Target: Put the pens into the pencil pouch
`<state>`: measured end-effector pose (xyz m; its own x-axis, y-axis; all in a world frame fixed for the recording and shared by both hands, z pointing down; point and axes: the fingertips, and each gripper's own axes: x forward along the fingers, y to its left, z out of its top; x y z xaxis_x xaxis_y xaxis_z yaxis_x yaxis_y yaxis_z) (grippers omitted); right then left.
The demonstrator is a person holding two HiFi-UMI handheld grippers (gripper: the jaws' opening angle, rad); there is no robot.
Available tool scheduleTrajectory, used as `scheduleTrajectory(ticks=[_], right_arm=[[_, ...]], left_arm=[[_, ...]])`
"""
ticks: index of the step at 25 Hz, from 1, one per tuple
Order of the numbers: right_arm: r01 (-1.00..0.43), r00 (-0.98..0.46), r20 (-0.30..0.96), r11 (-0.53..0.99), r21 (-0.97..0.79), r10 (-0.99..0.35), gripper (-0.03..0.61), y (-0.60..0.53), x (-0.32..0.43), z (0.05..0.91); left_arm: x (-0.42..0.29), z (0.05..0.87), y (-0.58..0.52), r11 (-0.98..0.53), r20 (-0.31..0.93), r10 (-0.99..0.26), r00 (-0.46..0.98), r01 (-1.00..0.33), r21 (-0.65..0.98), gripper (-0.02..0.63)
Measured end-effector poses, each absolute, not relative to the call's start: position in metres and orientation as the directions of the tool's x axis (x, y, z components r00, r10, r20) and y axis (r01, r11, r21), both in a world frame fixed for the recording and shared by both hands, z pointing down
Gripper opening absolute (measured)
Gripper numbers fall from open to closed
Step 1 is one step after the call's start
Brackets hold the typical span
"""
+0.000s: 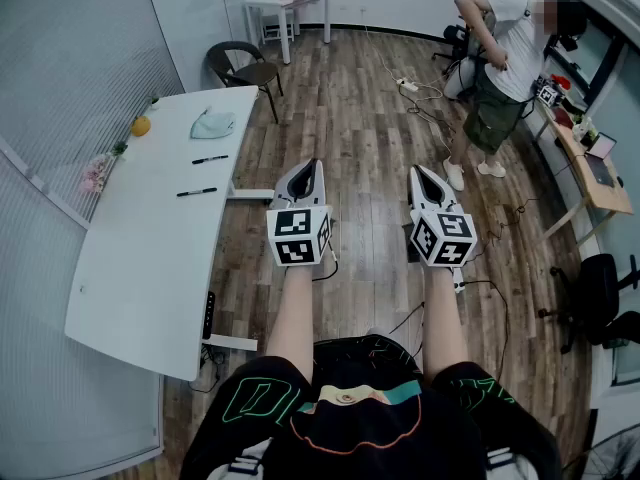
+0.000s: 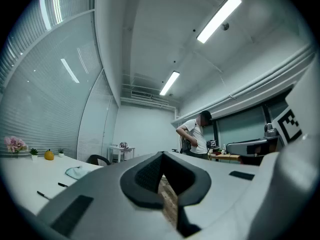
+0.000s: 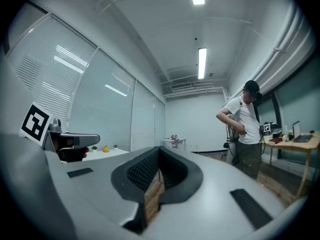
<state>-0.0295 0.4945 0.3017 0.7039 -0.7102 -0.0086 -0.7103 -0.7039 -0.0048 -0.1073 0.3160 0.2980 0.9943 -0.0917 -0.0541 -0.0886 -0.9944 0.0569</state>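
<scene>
Head view: left gripper (image 1: 314, 166) and right gripper (image 1: 419, 172) side by side over wood floor (image 1: 365, 118), pointing forward, both closed, empty. Two pens (image 1: 210, 159) flat on white table (image 1: 140, 268) at left, apart from each other. Teal pencil pouch (image 1: 213, 123) just beyond them, near orange (image 1: 141, 126). All well apart from both grippers. Person (image 1: 500, 58) standing far right.

Left gripper view: jaws pressed together, nothing between. Pencil pouch and pens low left on table.

Right gripper view: jaws closed tight, nothing gripped. Person at right.

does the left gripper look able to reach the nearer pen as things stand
Probably, with a lean towards the table: nothing stands between the shut left gripper and the nearer pen.
</scene>
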Motion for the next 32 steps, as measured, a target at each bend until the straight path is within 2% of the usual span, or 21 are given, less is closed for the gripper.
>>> scheduleTrajectory(ticks=[32], right_arm=[[-0.669, 0.744, -0.007, -0.743, -0.011, -0.669, 0.0, 0.516, -0.02, 0.298]], left_arm=[[-0.085, 0.312, 0.321, -0.986, -0.058, -0.021, 0.998, -0.011, 0.164, -0.003]])
